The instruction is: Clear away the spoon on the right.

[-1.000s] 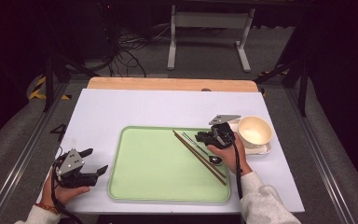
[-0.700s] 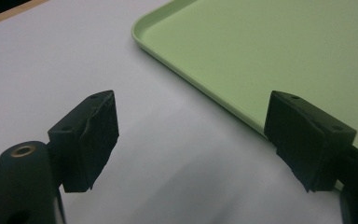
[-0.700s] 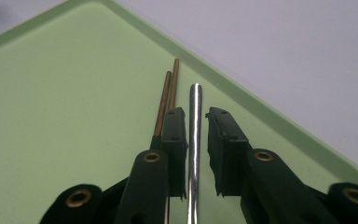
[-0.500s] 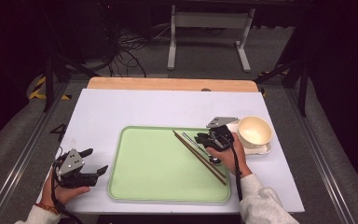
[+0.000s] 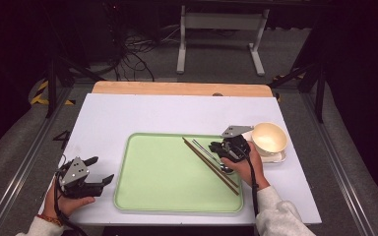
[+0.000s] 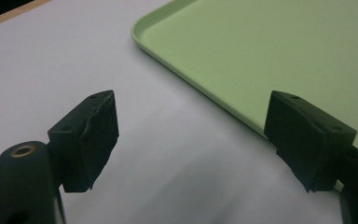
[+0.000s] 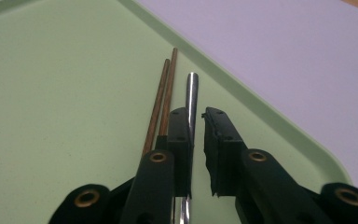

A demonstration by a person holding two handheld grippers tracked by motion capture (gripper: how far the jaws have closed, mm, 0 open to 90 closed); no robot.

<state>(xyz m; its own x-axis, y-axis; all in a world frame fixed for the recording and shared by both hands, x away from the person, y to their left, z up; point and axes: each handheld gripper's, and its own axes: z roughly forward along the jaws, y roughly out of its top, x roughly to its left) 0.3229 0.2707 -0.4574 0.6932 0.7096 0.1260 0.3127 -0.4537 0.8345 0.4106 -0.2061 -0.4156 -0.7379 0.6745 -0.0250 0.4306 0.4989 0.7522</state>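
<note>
Counts: 1 green tray (image 5: 177, 206), 2 wooden chopsticks (image 5: 207, 164) on it, 1 metal spoon (image 7: 191, 95) beside them, 1 cream bowl (image 5: 269, 138) on 1 plate (image 5: 275, 158), 2 grippers: left gripper (image 5: 98, 171), right gripper (image 5: 215, 147). 1 white table (image 5: 177, 113).

The right gripper (image 7: 196, 140) hangs over the green tray (image 7: 65, 116), its jaws narrowly parted and just closing, with a metal spoon handle (image 7: 192, 98) between them (against the left jaw). Two brown chopsticks (image 7: 162, 100) lie just beside it. White desk (image 7: 284, 56) beyond.
</note>
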